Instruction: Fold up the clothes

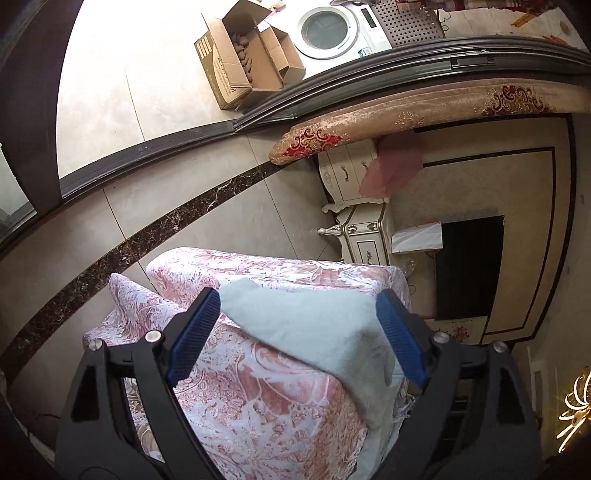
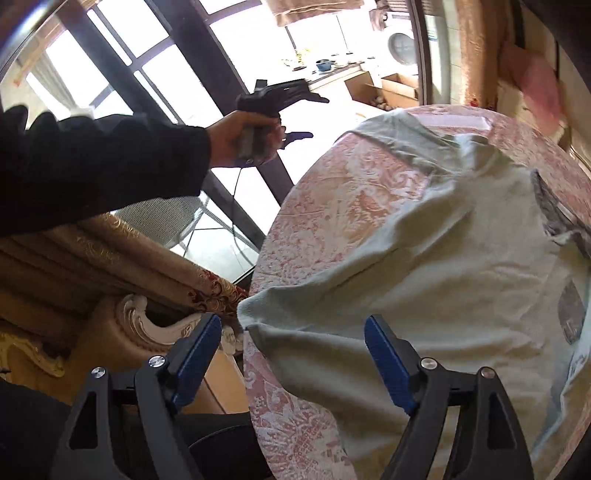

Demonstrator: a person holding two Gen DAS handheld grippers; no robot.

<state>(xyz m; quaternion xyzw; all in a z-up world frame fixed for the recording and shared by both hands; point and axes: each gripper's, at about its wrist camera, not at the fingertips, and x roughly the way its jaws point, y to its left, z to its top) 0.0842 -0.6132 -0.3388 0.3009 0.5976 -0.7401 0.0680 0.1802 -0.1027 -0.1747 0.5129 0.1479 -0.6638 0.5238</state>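
Observation:
A pale green garment [image 2: 443,258] lies spread over a table with a pink floral cloth [image 2: 351,192]. It has a grey collar [image 2: 557,210] at the right. One corner of it [image 1: 314,332] shows in the left wrist view, hanging over the table's edge. My left gripper [image 1: 299,332] is open and empty, held up in the air above that corner; it also shows in the right wrist view [image 2: 301,116], in a hand. My right gripper [image 2: 295,350] is open, its jaws on either side of the garment's near hem at the table edge.
An open cardboard box [image 1: 243,62] and a washing machine [image 1: 332,29] stand beyond a sliding-door track. A white ornate cabinet [image 1: 354,206] and a dark TV screen [image 1: 469,269] are at the right. Gold curtains [image 2: 92,251] and carved furniture [image 2: 140,325] are left of the table.

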